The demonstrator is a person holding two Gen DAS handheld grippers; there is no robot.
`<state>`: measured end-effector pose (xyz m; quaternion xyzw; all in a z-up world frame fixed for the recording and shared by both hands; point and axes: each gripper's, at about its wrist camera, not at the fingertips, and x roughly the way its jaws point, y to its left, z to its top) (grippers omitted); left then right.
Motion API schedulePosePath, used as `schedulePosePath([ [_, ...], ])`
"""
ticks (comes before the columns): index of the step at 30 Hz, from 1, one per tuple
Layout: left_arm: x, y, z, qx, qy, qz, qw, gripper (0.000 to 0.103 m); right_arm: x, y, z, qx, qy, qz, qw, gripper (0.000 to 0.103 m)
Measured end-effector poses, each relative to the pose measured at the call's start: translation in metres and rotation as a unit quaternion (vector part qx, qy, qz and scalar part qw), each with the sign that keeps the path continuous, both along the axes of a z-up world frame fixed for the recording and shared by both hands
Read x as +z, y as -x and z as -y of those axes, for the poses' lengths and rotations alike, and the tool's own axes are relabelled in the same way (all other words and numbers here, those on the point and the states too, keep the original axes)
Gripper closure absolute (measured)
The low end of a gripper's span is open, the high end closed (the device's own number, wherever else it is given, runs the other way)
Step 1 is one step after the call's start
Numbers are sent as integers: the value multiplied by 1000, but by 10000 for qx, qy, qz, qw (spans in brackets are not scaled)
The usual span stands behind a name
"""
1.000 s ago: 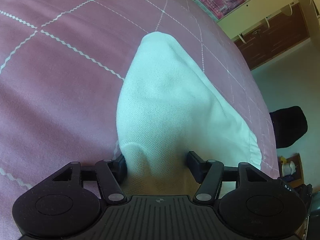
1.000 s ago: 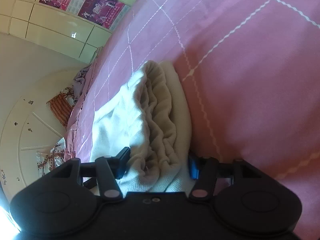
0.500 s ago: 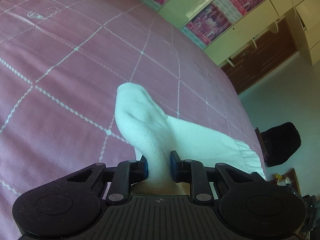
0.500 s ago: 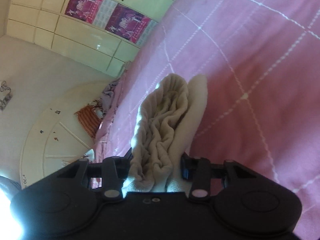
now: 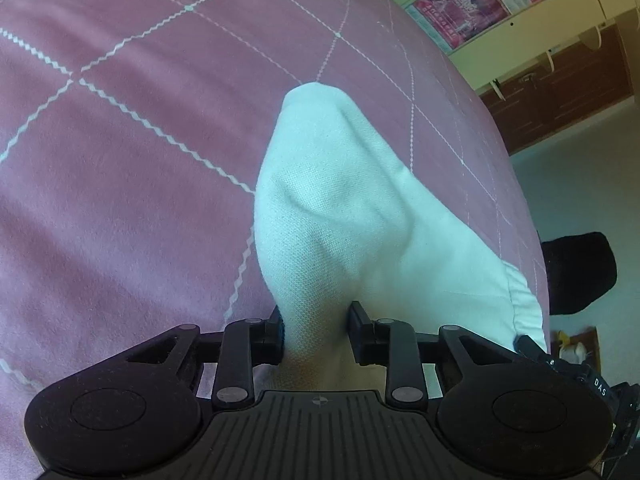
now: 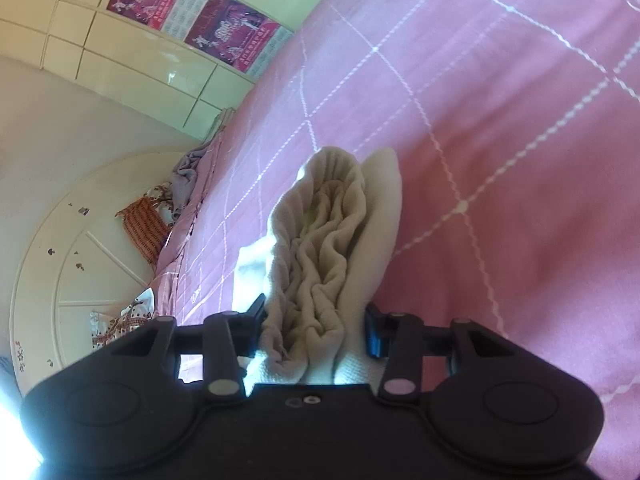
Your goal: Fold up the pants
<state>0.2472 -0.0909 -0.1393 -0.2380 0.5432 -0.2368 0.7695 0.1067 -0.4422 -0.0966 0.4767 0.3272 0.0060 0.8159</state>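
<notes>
Pinching bunched white cloth, the left gripper (image 5: 316, 330) holds a smooth part of the pants (image 5: 344, 208), and the right gripper (image 6: 316, 330) clamps their gathered waistband; both angle low over the pink bedspread (image 5: 132, 168), where the pants lie. Thick bunches could slip free unevenly, I judge, skewing the fold.

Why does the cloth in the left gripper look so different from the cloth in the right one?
The left hand-held gripper pinches a smooth, flat part of the white pants; the right hand-held gripper pinches a bunched, wrinkly part, probably the stretchy waistband. The left jaws sit closer together; the right jaws are wider apart around the thicker wad. Both are shut on the same pants, over the pink bedspread.
</notes>
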Motion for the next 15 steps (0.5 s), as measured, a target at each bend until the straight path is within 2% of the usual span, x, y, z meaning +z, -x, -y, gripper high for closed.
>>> schedulePosePath([
  [2, 0, -1, 5, 52, -21, -11, 10000, 72, -4, -4, -4, -5, 94, -124, 9999, 41],
  [4, 1, 0, 10, 74, -110, 94, 9999, 72, -6, -9, -10, 62, 260, -224, 9994, 40],
  [5, 6, 4, 12, 49, -183, 243, 9995, 73, -6, -12, -14, 129, 404, -289, 9987, 43],
  [6, 12, 7, 15, 20, -228, 388, 9990, 75, -6, -15, -18, 179, 487, -352, 9980, 52],
  [7, 21, 10, 15, -2, -199, 552, 9983, 76, -6, -15, -19, 189, 450, -356, 9982, 56],
  [11, 69, 6, 17, 67, 77, 1213, 9926, 77, 21, -10, -23, 162, 336, 182, 9991, 60],
  [15, 112, -23, 19, 221, 302, 1678, 9851, 78, 53, -28, -17, 205, 167, 800, 9964, 60],
])
